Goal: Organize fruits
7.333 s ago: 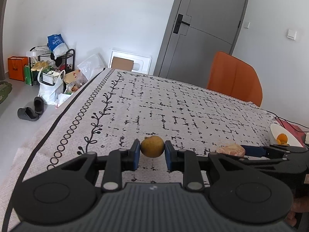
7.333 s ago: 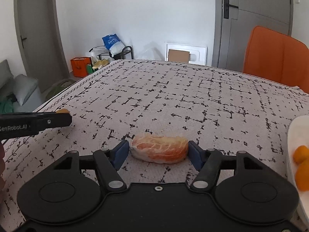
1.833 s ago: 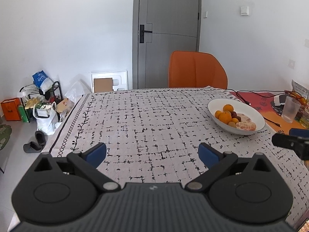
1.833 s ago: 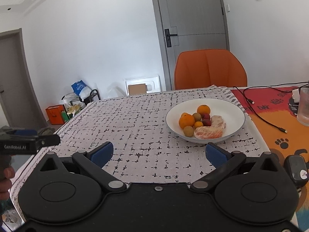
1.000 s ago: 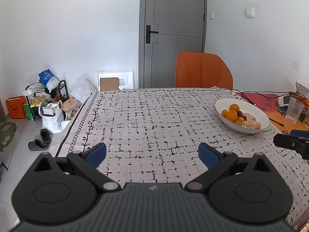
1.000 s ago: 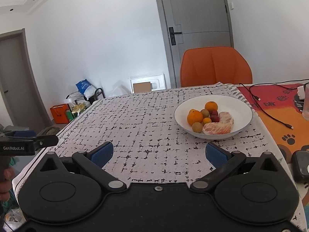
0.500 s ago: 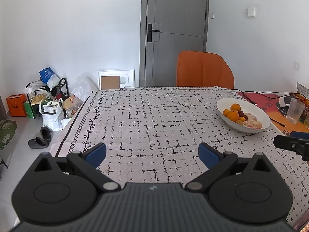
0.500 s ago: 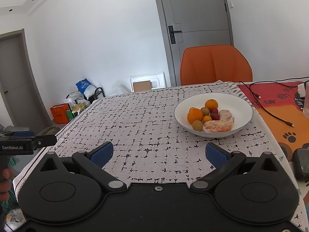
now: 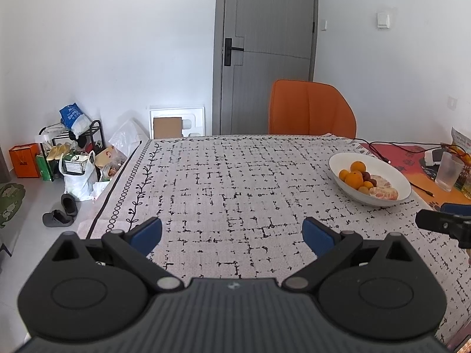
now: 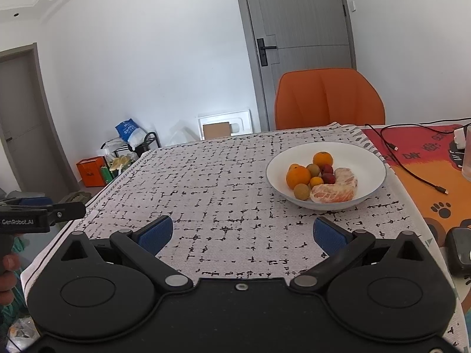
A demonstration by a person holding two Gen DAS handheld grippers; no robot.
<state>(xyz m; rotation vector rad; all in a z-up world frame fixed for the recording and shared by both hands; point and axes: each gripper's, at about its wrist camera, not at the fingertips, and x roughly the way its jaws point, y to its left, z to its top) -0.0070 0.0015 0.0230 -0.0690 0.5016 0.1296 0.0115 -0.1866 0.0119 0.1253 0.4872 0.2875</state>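
The one text that reads clearly is "GenRobot.AI", in pale letters on the dark side of the left gripper [image 10: 66,210], which enters at the near left edge of the right wrist view. The red mat [image 10: 424,144] at the far right of the table carries dark lettering, but it lies foreshortened and cannot be made out; black paw-print signs are printed on the orange mat [image 10: 441,210] beside it. A blue and white bag [image 9: 72,116] on the shoe rack at the far left has printing that is too small to read, and so does the orange paper bag [image 9: 25,160] on the floor next to it.
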